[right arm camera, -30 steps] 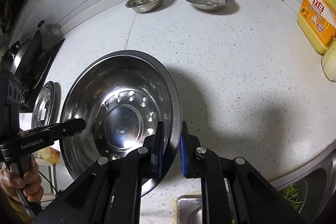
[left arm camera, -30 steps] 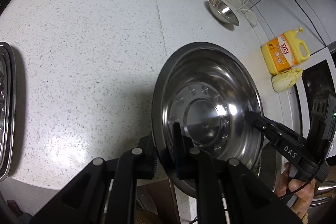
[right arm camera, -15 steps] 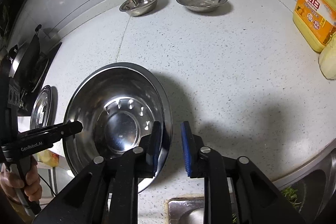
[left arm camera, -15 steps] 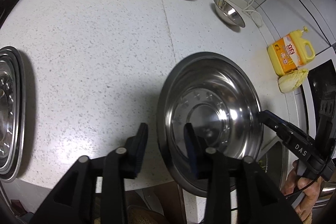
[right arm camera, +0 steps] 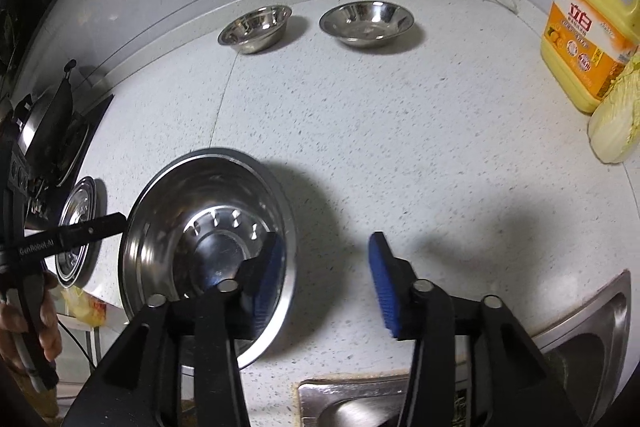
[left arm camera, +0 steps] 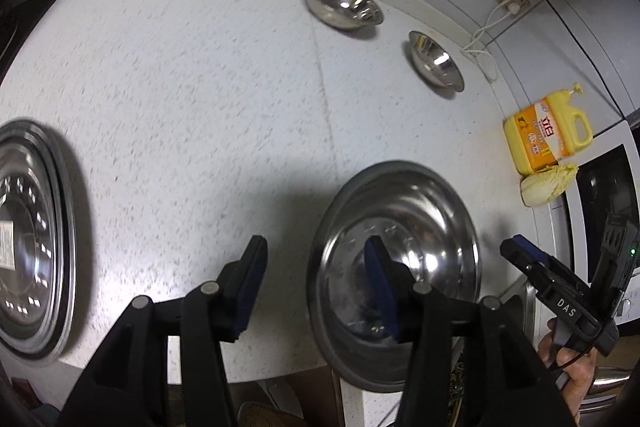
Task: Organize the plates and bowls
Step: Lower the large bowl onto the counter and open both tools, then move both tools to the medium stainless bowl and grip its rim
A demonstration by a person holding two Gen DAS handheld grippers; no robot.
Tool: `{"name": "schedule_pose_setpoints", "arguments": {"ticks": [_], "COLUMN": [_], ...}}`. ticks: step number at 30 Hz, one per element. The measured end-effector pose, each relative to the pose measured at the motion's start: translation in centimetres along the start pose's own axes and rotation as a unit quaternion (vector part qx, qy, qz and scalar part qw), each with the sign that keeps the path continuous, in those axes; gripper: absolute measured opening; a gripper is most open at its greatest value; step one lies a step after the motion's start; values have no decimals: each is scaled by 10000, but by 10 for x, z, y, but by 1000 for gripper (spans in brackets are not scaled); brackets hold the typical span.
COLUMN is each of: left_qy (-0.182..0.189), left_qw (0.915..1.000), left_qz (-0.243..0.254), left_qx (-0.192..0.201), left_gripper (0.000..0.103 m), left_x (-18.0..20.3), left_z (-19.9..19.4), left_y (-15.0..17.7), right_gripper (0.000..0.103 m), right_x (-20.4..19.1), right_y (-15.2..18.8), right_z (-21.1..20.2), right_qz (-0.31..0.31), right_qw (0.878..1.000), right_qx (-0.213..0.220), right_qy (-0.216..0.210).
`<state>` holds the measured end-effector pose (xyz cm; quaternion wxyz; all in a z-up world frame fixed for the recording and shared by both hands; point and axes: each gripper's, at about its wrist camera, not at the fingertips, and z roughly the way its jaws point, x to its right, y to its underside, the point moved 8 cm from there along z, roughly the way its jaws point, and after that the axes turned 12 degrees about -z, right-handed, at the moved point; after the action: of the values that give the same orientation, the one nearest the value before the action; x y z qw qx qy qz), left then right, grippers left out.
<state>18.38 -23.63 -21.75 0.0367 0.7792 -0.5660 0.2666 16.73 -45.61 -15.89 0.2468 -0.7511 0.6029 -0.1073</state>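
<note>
Both my grippers are over the front edge of the speckled white counter (right arm camera: pixel 400 131), pointing steeply down.

Left gripper (left arm camera: pixel 316 283): jaws opening, wide apart. The near-left rim of the large steel bowl (left arm camera: pixel 400 227) sits between the blue pads, but neither pad presses on it; one finger shows over the bowl's inside, the other over bare counter to its left. Nothing held.

Right gripper (right arm camera: pixel 328 279): jaws opening, also apart. The right rim of the same large steel bowl (right arm camera: pixel 192 211) lies between the pads without contact that I can see; the left finger is above the bowl's inside, the right finger over bare counter. Nothing held.

The bowl rests upright on the counter near the front edge, part of its rim over the edge.

Other task items: two small steel bowls (right arm camera: pixel 256 27) (right arm camera: pixel 366 21) side by side, apart from each other, at the back of the counter near the wall. A stack of steel plates (left arm camera: pixel 28 239) lies at the far left end of the counter, well apart from the large bowl.

Right end of the counter: yellow detergent jug (right arm camera: pixel 588 39) with a cabbage (right arm camera: pixel 616 123) touching its front. A steel sink (right arm camera: pixel 580 339) is at the lower right.
</note>
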Motion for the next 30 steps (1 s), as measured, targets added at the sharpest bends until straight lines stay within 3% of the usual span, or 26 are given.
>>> {"name": "schedule_pose_setpoints", "arguments": {"ticks": [2, 8, 11, 20, 30], "left_qy": [92, 187, 306, 562, 509], "left_qw": [10000, 9994, 9985, 9957, 9959], "left_qz": [12, 290, 437, 736, 702], "left_qx": [-8, -21, -83, -101, -273], "left_gripper": [60, 62, 62, 62, 62], "left_x": [8, 36, 55, 117, 162], "left_z": [0, 2, 8, 40, 115], "left_y": [-6, -28, -39, -87, -154], "right_gripper": [50, 71, 75, 76, 76], "right_x": [7, 35, 49, 78, 132], "right_y": [-3, -23, -38, -96, -160], "right_z": [-3, -15, -18, -7, 51], "right_qz": [5, 88, 160, -75, 23], "right_qw": [10000, 9994, 9989, 9966, 9983], "right_qx": [31, 203, 279, 418, 535], "right_qy": [39, 268, 336, 703, 245]}}
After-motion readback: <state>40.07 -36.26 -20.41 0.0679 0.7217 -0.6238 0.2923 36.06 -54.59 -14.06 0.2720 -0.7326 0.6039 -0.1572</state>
